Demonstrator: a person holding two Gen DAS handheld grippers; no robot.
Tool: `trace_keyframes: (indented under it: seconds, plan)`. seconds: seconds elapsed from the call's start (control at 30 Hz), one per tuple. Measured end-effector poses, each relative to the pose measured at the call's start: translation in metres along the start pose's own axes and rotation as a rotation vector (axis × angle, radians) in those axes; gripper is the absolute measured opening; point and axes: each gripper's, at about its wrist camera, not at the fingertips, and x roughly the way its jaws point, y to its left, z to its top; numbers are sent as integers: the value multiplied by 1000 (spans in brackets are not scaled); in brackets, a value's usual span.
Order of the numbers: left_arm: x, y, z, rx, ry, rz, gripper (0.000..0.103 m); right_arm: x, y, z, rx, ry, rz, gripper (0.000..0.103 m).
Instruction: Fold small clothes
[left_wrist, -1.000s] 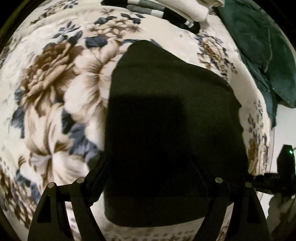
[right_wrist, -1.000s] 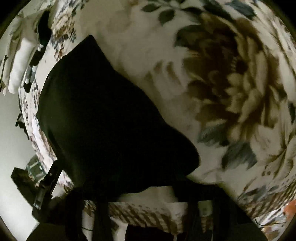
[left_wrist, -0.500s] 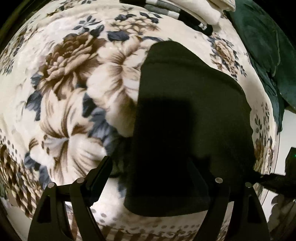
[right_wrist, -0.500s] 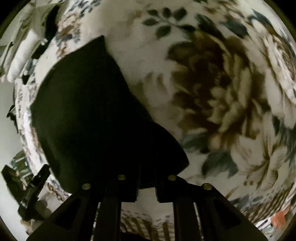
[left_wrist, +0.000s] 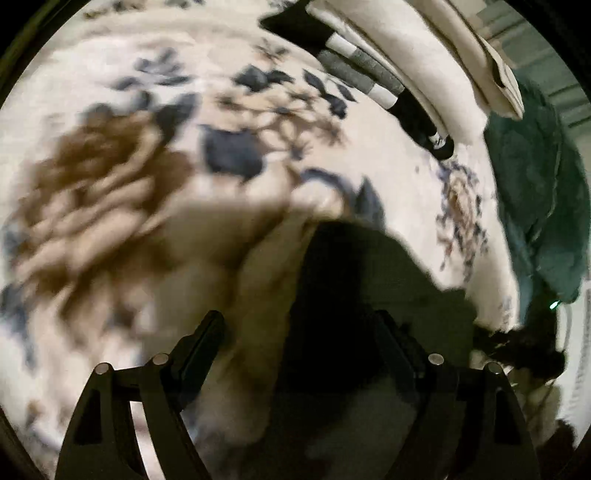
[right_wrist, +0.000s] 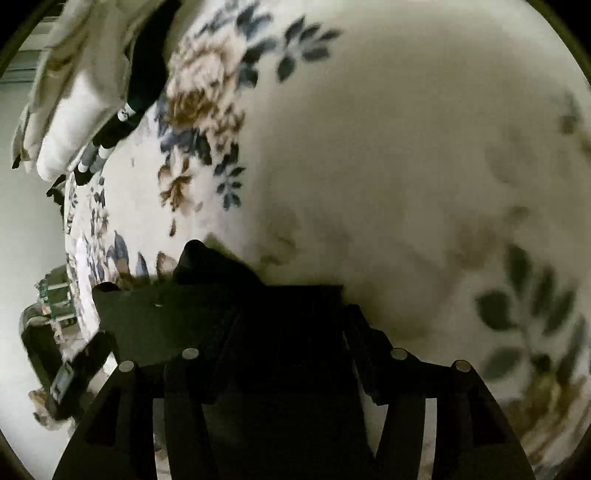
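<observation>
On the floral blanket (left_wrist: 155, 206), near edge, lies the black garment (left_wrist: 369, 288): 1 dark piece, flat, partly doubled over itself. Both views are blurred.

Left gripper (left_wrist: 299, 343): jaws wide apart, nothing between the pads; the garment's left edge lies under the gap, the right finger over the cloth.

Right gripper (right_wrist: 291, 354): jaws have just been opening and now stand partly apart. Black cloth fills the gap between the fingers, but I see no pinch on it; reads as released. A corner of the garment (right_wrist: 207, 266) pokes up just beyond the fingertips.

Far side: a stack of folded clothes (left_wrist: 402, 62), with a dark green cloth (left_wrist: 535, 206) to its right, well apart from the garment.

Handling, judged: soft, light, limp fabric, no stiffness; it will drape and sag from any single hold. Not fragile, not slippery on the plush blanket. Best hold: 2 corners or the folded edge, 1 per gripper, pinching all layers together.
</observation>
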Motion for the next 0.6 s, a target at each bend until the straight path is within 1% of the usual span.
trace_keyframes:
  seconds: [0.03, 0.07, 0.1, 0.13, 0.17, 0.2, 0.27, 0.37, 0.43, 0.47, 0.5, 0.53, 0.6]
  plan:
    - [6, -1, 6, -1, 7, -20, 68, 1, 1, 2, 5, -21, 5, 53]
    - [11, -3, 13, 0, 9, -43, 54, 0, 2, 2, 10, -40, 12, 25]
    - [12, -6, 19, 4, 5, -62, 41, -5, 2, 1, 22, -64, 9, 11]
    - [12, -8, 23, 0, 5, -67, 27, -10, 1, -1, 31, -77, 11, 11]
    - [11, -10, 26, -3, 4, -69, 24, -15, 2, -2, 37, -103, 18, 11]
    - [9, -13, 27, 3, -13, -71, 18, -21, 4, -3, 36, -127, 6, 10]
    - [9, -14, 27, 15, -18, -59, 11, -29, 8, -5, 31, -158, -9, 10]
    - [8, -7, 25, 6, -38, -51, 7, -43, 16, -5, 26, -216, -31, 9]
    - [10, 0, 28, -22, -39, -49, 6, -50, 27, -2, -10, -264, -79, 9]
    - [13, 4, 31, -39, -34, -53, 6, -51, 28, 1, -31, -271, -107, 9]
    - [15, 5, 32, -44, -34, -47, 6, -43, 31, 7, -36, -253, -136, 9]
    - [16, 4, 34, -39, -28, -42, 6, -33, 31, 12, -37, -216, -159, 9]
    - [12, -2, 34, -6, -13, -38, 6, -25, 26, 17, -36, -160, -166, 10]
